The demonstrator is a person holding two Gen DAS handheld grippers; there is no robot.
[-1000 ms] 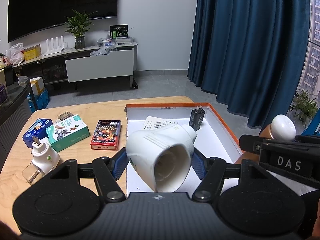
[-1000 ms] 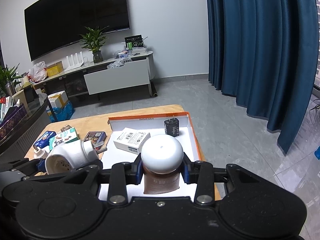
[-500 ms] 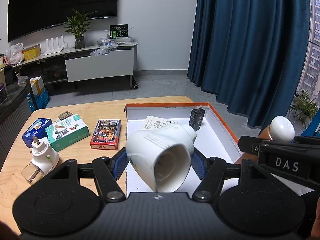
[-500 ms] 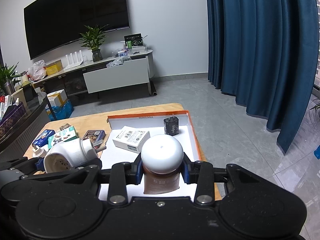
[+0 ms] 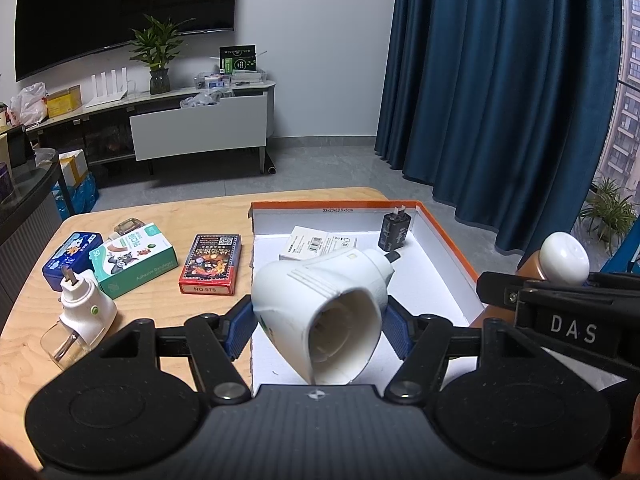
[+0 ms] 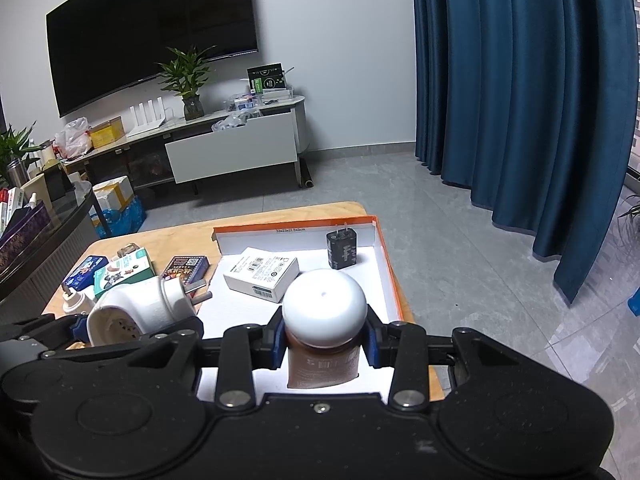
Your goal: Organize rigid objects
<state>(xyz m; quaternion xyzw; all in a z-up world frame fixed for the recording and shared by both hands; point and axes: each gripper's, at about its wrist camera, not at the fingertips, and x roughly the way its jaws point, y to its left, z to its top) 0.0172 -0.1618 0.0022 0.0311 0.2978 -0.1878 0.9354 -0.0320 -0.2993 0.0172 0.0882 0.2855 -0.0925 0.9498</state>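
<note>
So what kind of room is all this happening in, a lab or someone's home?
It looks like a home living room, though I can't be sure. A big black wall-mounted television hangs above a long low media cabinet with a potted green plant, and floor-length dark blue curtains cover the window side.

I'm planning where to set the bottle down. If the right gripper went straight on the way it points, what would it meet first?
Probably the small white box lying in the orange-rimmed box, just beyond the brown bottle that the right gripper holds; depth is unclear.
</note>
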